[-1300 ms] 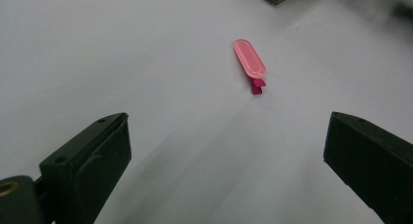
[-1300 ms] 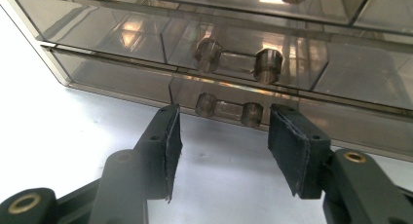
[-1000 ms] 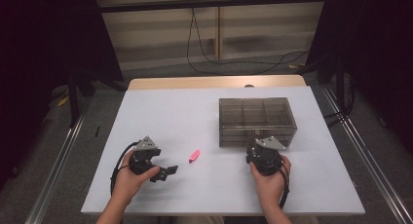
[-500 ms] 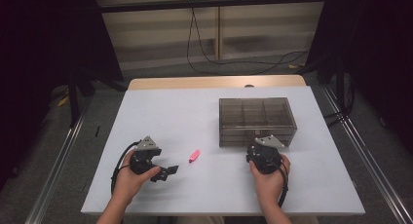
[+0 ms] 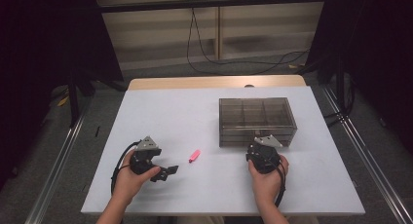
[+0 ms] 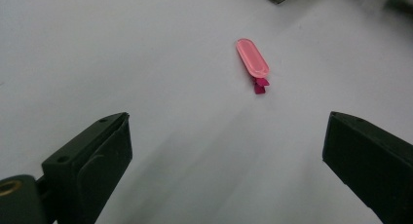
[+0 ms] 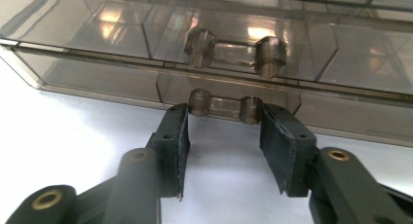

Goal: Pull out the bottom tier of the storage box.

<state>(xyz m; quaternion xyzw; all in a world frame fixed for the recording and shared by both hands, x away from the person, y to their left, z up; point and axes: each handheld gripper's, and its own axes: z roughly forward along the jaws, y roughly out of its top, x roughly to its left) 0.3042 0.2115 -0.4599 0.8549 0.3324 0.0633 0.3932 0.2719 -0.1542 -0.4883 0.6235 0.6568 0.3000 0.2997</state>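
Forward by a touch, the right gripper (image 7: 224, 136) now brackets the lower drawer handle (image 7: 224, 107) of the smoky drawer box (image 5: 257, 121) near the bench's right edge, jaws open; the left gripper (image 6: 224, 151) waits, jaws wide, near the pink clip (image 6: 253, 63).

Closed lower drawer handle (image 7: 224, 107) between right gripper (image 7: 224, 136) pads.

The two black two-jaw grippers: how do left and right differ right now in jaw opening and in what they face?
The left gripper stands wide open over bare white table; the right gripper is narrower, its jaws flanking the lower clear bar handle of the smoky transparent plastic drawer box. The left faces the small pink oblong plastic piece, which lies well ahead, untouched; the right sits right at its handle. Both are open and hold nothing.
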